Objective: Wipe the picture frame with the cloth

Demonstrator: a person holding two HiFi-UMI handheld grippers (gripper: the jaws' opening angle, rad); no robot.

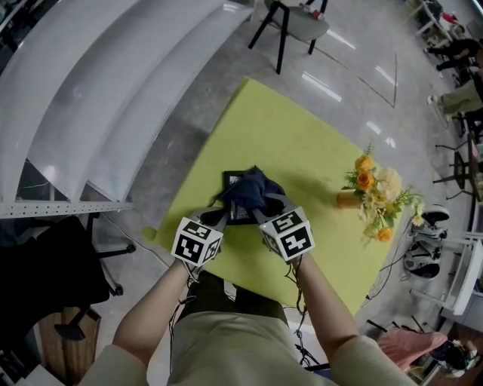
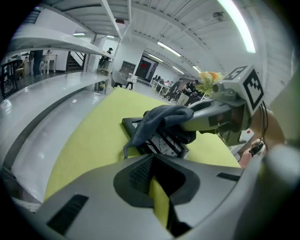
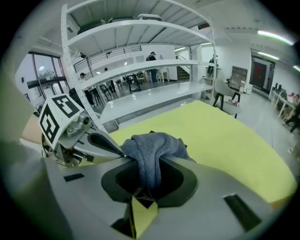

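A small black picture frame (image 1: 231, 181) lies flat on the yellow-green table (image 1: 302, 143), close to the near edge. A dark blue cloth (image 1: 250, 190) is bunched on top of it, and my right gripper (image 1: 266, 203) is shut on that cloth. In the right gripper view the cloth (image 3: 152, 145) rises from between the jaws of the right gripper (image 3: 148, 165) and hides the frame. My left gripper (image 1: 223, 214) is shut and holds nothing, with its tips at the frame's near left edge. In the left gripper view the frame (image 2: 159, 144) sits just ahead under the cloth (image 2: 163, 116).
A bunch of orange and white flowers (image 1: 377, 196) lies on the table to the right. White shelving (image 1: 90, 90) runs along the left, a black office chair (image 1: 72, 264) stands near left, and another chair (image 1: 290, 22) is beyond the far edge.
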